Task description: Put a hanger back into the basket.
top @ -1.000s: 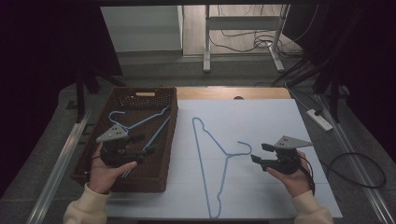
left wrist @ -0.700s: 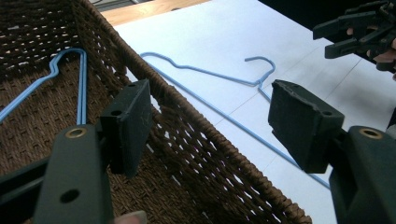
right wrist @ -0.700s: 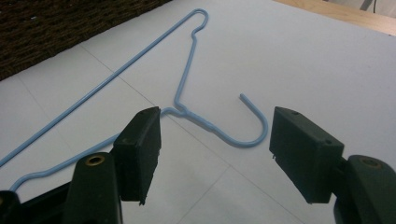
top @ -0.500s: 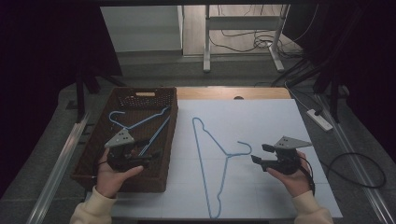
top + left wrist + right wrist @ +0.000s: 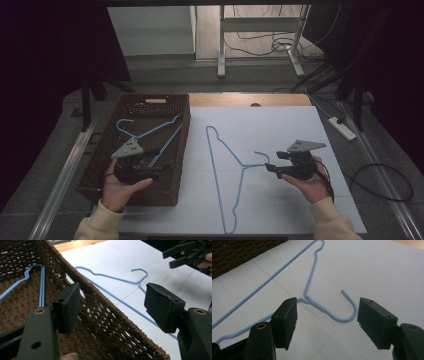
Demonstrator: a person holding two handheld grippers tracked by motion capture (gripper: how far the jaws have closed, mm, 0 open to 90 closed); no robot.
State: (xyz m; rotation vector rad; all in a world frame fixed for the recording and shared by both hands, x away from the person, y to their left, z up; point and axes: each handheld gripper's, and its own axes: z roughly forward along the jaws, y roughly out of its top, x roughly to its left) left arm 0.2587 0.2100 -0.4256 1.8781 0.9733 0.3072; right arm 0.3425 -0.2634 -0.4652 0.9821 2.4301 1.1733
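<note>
A blue wire hanger (image 5: pixel 243 166) lies flat on the white table top, its hook toward the right. My right gripper (image 5: pixel 271 168) hovers just right of the hook, open and pointing left. In the right gripper view the hook (image 5: pixel 324 311) lies on the table beyond the open jaws (image 5: pixel 329 320), untouched. My left gripper (image 5: pixel 162 169) is open over the near right part of the brown woven basket (image 5: pixel 135 102), which holds more blue hangers (image 5: pixel 150 132). In the left gripper view the open jaws (image 5: pixel 115 302) straddle the basket rim (image 5: pixel 112 315), with one hanger (image 5: pixel 42 285) inside and the table hanger (image 5: pixel 110 277) beyond.
The basket (image 5: pixel 237 255) takes the table's left side. A wooden strip (image 5: pixel 250 100) runs along the far edge. On the floor beyond stand table legs (image 5: pixel 220 45), with cables and a power strip (image 5: pixel 342 127) to the right.
The left gripper has drifted slightly toward the near end of the basket. The right gripper and the hanger on the table have stayed put.
</note>
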